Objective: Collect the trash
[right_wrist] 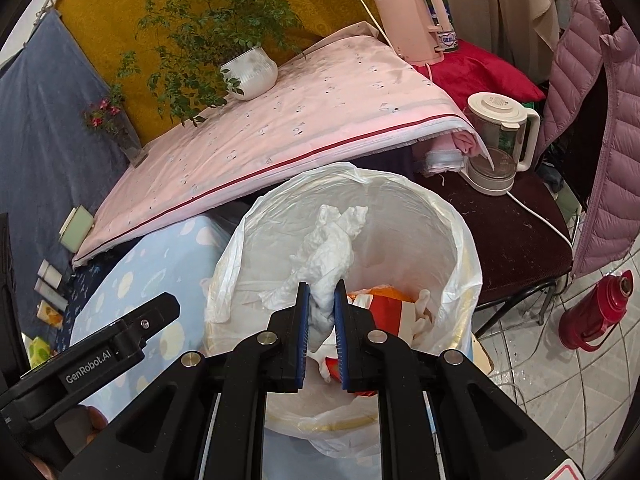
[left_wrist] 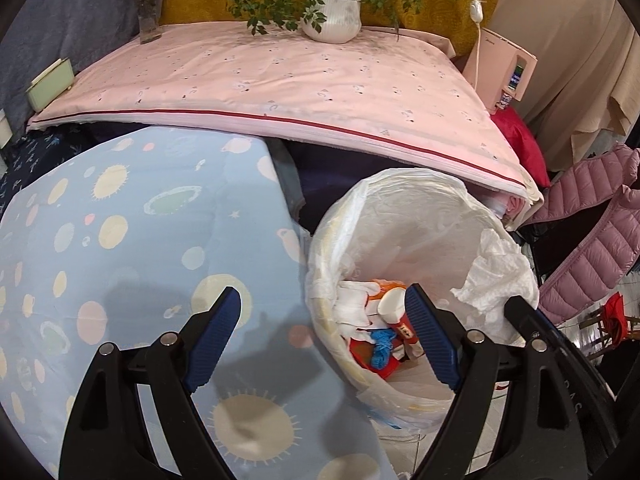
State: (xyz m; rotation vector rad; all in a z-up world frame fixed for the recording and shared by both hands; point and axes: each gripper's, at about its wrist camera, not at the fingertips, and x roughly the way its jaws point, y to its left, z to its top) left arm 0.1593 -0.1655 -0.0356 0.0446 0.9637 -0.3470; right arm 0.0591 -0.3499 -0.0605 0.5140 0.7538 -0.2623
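Observation:
A bin lined with a white plastic bag (left_wrist: 400,196) (right_wrist: 460,240) stands beside the blue-covered surface. It holds orange and red wrappers (left_wrist: 372,356) (right_wrist: 384,304), white tissues and a blue scrap (left_wrist: 382,346). My right gripper (right_wrist: 321,304) is shut on a crumpled white tissue (right_wrist: 328,248) and holds it over the bin's mouth; the tissue also shows in the left wrist view (left_wrist: 496,272). My left gripper (left_wrist: 322,328) is open and empty, straddling the bin's left rim.
A blue cloth with sun and planet prints (left_wrist: 140,240) covers the surface at left. A pink-covered table (left_wrist: 280,80) carries a potted plant (left_wrist: 332,16) and a vase. A kettle (right_wrist: 500,140), a chair, a pink jacket (right_wrist: 592,120) and a red thermos (right_wrist: 596,312) stand at right.

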